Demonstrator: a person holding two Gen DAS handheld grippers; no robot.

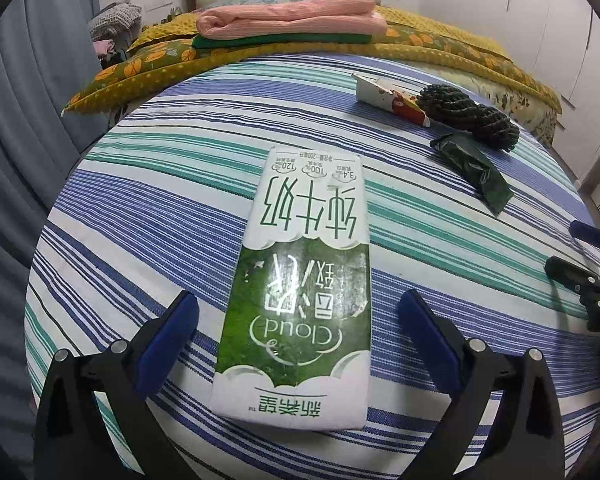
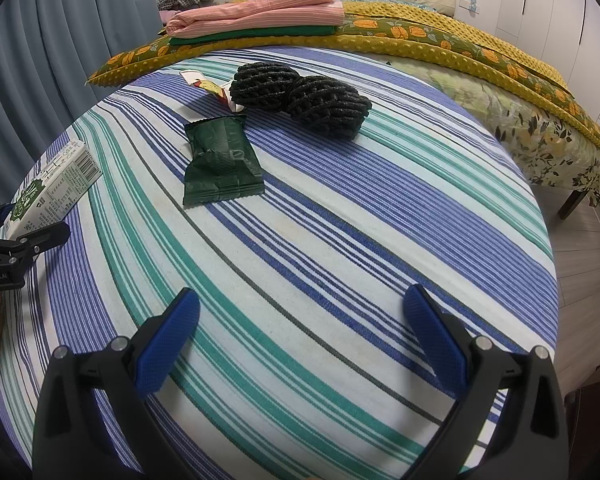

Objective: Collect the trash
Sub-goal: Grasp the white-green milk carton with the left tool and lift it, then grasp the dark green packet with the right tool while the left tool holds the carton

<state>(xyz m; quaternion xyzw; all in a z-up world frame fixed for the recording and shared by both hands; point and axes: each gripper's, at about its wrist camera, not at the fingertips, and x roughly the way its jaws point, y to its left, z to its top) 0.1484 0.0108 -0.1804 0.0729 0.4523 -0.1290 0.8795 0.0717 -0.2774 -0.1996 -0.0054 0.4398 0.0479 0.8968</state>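
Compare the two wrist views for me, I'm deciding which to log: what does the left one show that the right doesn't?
Only the left view shows the milk carton's printed front, lying between the open left claw. Only the right view shows the wooden floor and the carton's barcode side. Both share the green wrapper, black foam net, small torn packet and striped sheet; the right claw is open.

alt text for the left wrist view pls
The open left tool straddles a green-and-white milk carton lying flat on a striped bedsheet, fingers not touching it. Beyond lie a dark green wrapper, black foam netting and a red-and-white wrapper.
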